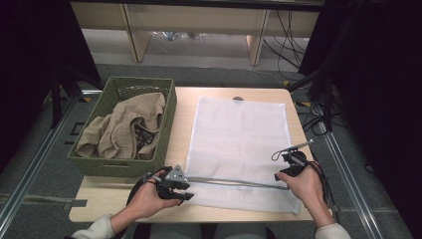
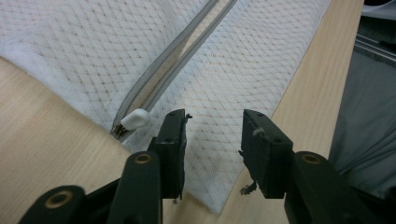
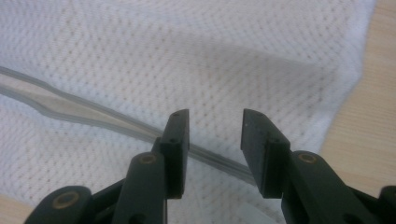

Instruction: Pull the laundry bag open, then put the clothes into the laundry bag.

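A white mesh laundry bag (image 1: pixel 239 144) lies flat on the wooden table (image 1: pixel 99 199). Its grey zipper (image 1: pixel 234 182) runs along the near edge and is partly parted. My left gripper (image 1: pixel 186 190) is at the zipper's left end, and its jaws stand open over the mesh (image 2: pixel 233 70). The white zipper pull (image 2: pixel 135 119) lies just left of the left gripper (image 2: pixel 212 123), outside the jaws. My right gripper (image 1: pixel 279 175) hovers at the zipper's right end. In its own view the right gripper (image 3: pixel 212 119) is open above the zipper (image 3: pixel 70 109) with nothing gripped.
A green woven basket (image 1: pixel 169 124) with beige clothes (image 1: pixel 124 129) in it stands at the table's left, close to the bag. The table's right edge runs just past the bag. Cables and shelf legs are on the floor beyond.
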`<action>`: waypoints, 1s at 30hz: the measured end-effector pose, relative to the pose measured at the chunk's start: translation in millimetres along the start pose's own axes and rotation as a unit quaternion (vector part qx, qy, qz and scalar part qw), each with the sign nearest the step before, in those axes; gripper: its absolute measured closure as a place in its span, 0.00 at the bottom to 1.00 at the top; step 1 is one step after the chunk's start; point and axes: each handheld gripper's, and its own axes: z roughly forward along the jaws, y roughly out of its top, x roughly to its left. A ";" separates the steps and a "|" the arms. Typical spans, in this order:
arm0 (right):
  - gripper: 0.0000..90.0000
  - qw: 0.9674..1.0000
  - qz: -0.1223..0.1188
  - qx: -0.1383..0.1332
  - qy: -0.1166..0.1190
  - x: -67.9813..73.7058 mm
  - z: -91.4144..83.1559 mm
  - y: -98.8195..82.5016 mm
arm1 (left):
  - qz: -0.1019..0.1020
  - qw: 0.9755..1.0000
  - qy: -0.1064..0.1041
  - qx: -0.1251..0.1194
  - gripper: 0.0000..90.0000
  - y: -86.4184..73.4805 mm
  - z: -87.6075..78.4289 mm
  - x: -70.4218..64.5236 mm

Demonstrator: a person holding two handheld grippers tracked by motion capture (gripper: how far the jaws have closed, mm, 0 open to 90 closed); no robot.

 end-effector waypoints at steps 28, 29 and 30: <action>0.81 0.991 -0.134 0.004 0.015 22.2 11.3 6.7 | -0.017 0.999 0.029 -0.011 0.61 -8.0 -3.8 2.2; 0.81 0.990 -0.137 0.010 0.012 23.3 12.5 6.8 | -0.019 0.999 0.030 -0.011 0.61 -7.8 -3.7 2.1; 0.82 0.990 -0.142 0.000 0.019 26.3 13.4 6.3 | -0.019 0.999 0.031 -0.012 0.61 -7.4 -3.7 1.9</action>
